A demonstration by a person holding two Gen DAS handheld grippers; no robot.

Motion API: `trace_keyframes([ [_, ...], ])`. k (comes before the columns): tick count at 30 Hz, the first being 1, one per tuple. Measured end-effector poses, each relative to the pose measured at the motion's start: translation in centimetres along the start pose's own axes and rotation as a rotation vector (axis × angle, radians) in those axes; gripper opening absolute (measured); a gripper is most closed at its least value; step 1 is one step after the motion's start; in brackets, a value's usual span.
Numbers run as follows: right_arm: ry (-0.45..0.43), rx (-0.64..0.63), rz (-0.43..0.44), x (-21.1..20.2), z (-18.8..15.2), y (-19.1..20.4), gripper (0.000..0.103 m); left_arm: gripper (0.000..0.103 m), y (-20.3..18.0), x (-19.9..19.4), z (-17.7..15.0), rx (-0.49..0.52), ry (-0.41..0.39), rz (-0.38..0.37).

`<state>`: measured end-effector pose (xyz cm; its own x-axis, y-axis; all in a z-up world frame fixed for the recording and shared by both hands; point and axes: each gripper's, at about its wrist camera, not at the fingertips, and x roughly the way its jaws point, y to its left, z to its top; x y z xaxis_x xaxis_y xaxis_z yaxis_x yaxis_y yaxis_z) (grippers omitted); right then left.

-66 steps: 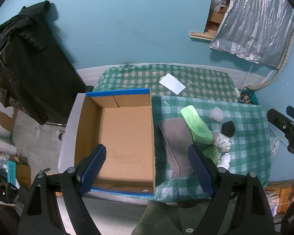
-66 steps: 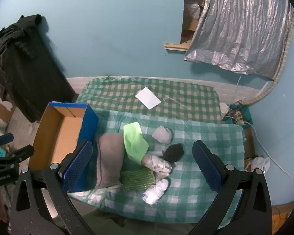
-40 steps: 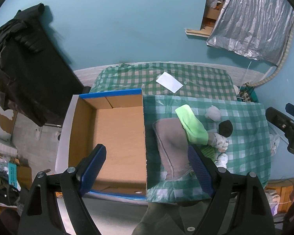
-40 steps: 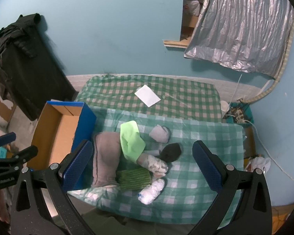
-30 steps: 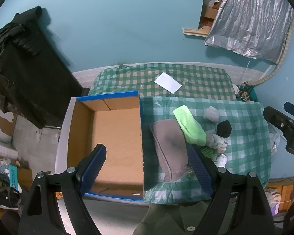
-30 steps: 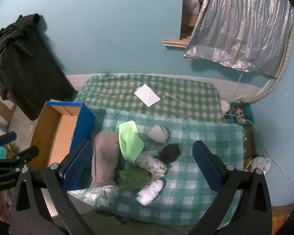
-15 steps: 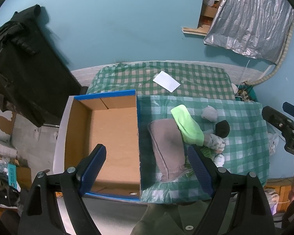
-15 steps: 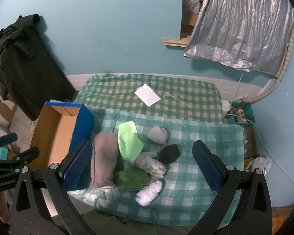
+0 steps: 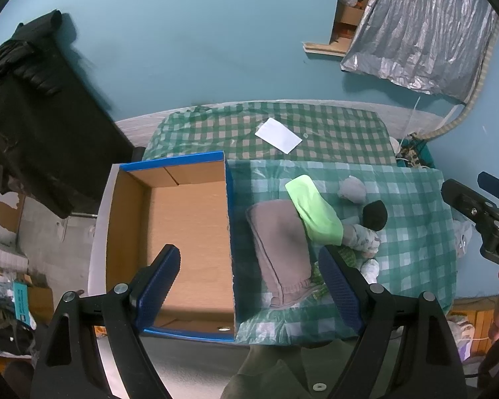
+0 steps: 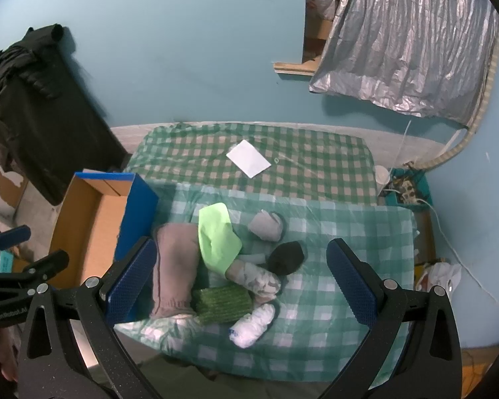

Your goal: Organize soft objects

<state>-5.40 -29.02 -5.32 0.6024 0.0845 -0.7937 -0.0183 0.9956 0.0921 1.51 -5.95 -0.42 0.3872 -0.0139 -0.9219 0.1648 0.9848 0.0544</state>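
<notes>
Soft things lie bunched on a green checked table (image 10: 349, 249): a folded mauve-grey cloth (image 10: 174, 266), a lime green cloth (image 10: 218, 237), a dark green ribbed cloth (image 10: 223, 301), a patterned roll (image 10: 257, 281), a white roll (image 10: 252, 326), a black roll (image 10: 287, 257) and a grey roll (image 10: 266, 226). An open, empty cardboard box with blue rim (image 9: 183, 232) stands left of them. My left gripper (image 9: 249, 286) is open high above the box edge and mauve cloth (image 9: 279, 249). My right gripper (image 10: 239, 286) is open high above the pile.
A white sheet of paper (image 10: 248, 158) lies on the far checked table. A black garment (image 10: 33, 109) hangs at the left on the blue wall. A silver foil sheet (image 10: 406, 40) hangs at the upper right. Cables and a bag (image 10: 439, 276) are at the table's right.
Both views have drifted slightly; the box and the pile sit a little further left in the left wrist view. Both grippers stay open and nothing has been picked up.
</notes>
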Motion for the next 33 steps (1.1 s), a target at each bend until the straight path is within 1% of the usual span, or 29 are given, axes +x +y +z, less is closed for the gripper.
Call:
trace_keyframes([
  [9,0.021,0.014,0.006,0.0,-0.1,0.1,0.102,0.086,-0.2,0.1,0.3,-0.006,0.002,-0.018],
  [13,0.035,0.019,0.017,0.3,0.1,-0.2,0.102,0.086,-0.5,0.7,0.4,0.011,0.012,-0.016],
  [19,0.08,0.04,0.021,1.2,-0.8,-0.9,0.102,0.086,-1.4,2.6,0.3,0.061,0.054,0.006],
  [23,0.108,0.062,0.021,1.9,-1.4,-1.6,0.102,0.086,-1.7,4.1,0.0,0.071,0.079,0.016],
  [27,0.14,0.09,0.031,2.6,-2.2,-2.5,0.102,0.086,-2.4,5.5,-0.3,0.085,0.108,0.008],
  [33,0.18,0.117,0.021,3.9,-3.5,-3.5,0.102,0.086,-3.7,8.1,-0.8,0.1,0.164,-0.016],
])
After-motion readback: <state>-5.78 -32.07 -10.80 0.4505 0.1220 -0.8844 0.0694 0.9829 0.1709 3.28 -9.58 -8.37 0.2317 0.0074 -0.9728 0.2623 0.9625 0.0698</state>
